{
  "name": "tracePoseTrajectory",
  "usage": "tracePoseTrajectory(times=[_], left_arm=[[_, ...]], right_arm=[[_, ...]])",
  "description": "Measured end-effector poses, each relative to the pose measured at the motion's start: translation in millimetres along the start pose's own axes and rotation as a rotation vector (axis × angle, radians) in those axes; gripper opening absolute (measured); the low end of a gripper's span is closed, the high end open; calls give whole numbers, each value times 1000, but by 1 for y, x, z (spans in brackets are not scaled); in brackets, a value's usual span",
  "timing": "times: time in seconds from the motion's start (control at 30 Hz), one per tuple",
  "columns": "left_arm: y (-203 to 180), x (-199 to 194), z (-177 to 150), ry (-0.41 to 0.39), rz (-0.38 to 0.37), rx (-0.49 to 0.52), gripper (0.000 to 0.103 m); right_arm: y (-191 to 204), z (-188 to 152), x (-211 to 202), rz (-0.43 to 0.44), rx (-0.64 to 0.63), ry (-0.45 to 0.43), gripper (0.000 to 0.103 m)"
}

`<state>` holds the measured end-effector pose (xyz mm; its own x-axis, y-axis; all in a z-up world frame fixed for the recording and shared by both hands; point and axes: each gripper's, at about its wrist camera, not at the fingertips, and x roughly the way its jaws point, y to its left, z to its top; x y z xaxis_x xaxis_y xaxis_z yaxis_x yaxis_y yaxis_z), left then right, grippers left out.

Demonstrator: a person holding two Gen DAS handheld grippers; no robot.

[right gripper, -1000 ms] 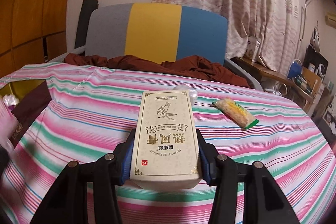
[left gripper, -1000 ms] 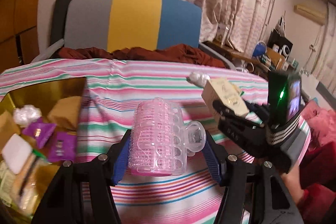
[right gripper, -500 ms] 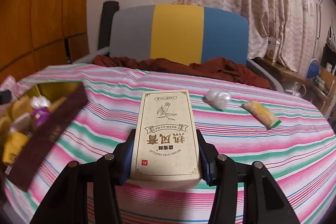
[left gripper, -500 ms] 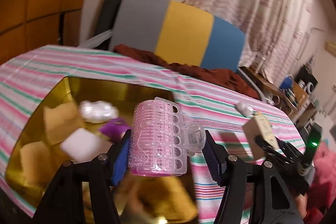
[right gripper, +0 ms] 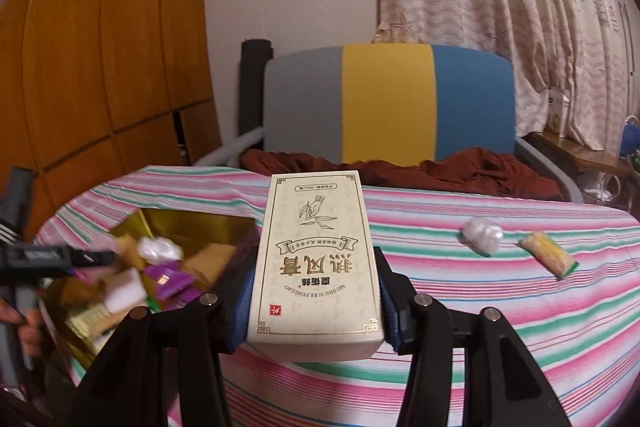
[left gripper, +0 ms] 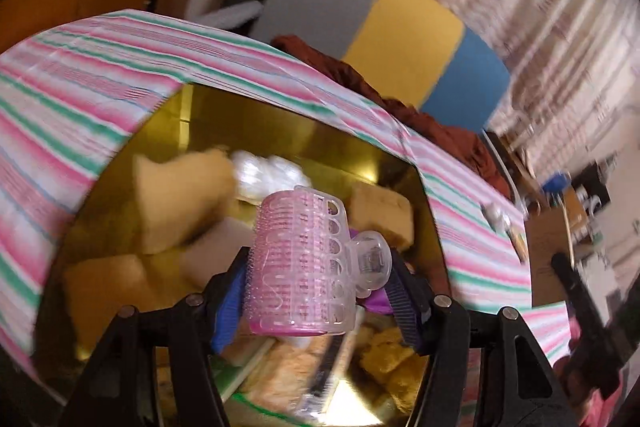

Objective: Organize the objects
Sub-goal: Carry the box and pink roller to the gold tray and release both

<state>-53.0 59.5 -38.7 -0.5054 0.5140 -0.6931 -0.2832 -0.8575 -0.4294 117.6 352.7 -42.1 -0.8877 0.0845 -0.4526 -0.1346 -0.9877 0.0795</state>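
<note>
**Hair roller arrives over the gold box, carton close behind**

Hair roller [left gripper: 300, 263], pink and clear with a clip at its side, now hangs directly above the gold box [left gripper: 248, 123]; a second ago we had it out over the striped tablecloth [left gripper: 80, 79] with the box off at the left edge of the left wrist view. Our left gripper [left gripper: 316, 291] has swung across and rolled, so the box and the chair behind it now sit tilted in that view. Its fingers are partway closed and press the roller from both sides, unchanged across the three frames.

Our right gripper [right gripper: 314, 303] clamps the cream carton [right gripper: 316, 259] the same way, partway closed with blue pads against both long sides. That view has lifted: the carton is off the cloth, and the box [right gripper: 192, 227], barely visible a second ago, now fills the lower left, with the left gripper [right gripper: 80, 259] reaching in over it.

Inside the box we see tan blocks [left gripper: 180, 199], a white wad [left gripper: 268, 175] and purple packets [right gripper: 168, 279]; motion blur in the left view keeps us from saying how much free floor lies under the roller.

For the task, we judge the carry nearly finished on the left: the roller is placed to be lowered and let go. The carton looks next in line. A white bundle [right gripper: 482, 235] and a green-edged packet [right gripper: 548, 257] lie on the cloth, well apart from the box, not yet collected.
</note>
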Motion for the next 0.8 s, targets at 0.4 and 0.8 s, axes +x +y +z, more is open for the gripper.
tracePoseTrajectory(times=[0.4, 0.8], left_arm=[[-37, 35, -3, 48, -1, 115, 89], [-8, -40, -20, -207, 175, 23, 103]], right_arm=[[34, 13, 1, 93, -24, 5, 51], [79, 26, 56, 262, -124, 176, 51]])
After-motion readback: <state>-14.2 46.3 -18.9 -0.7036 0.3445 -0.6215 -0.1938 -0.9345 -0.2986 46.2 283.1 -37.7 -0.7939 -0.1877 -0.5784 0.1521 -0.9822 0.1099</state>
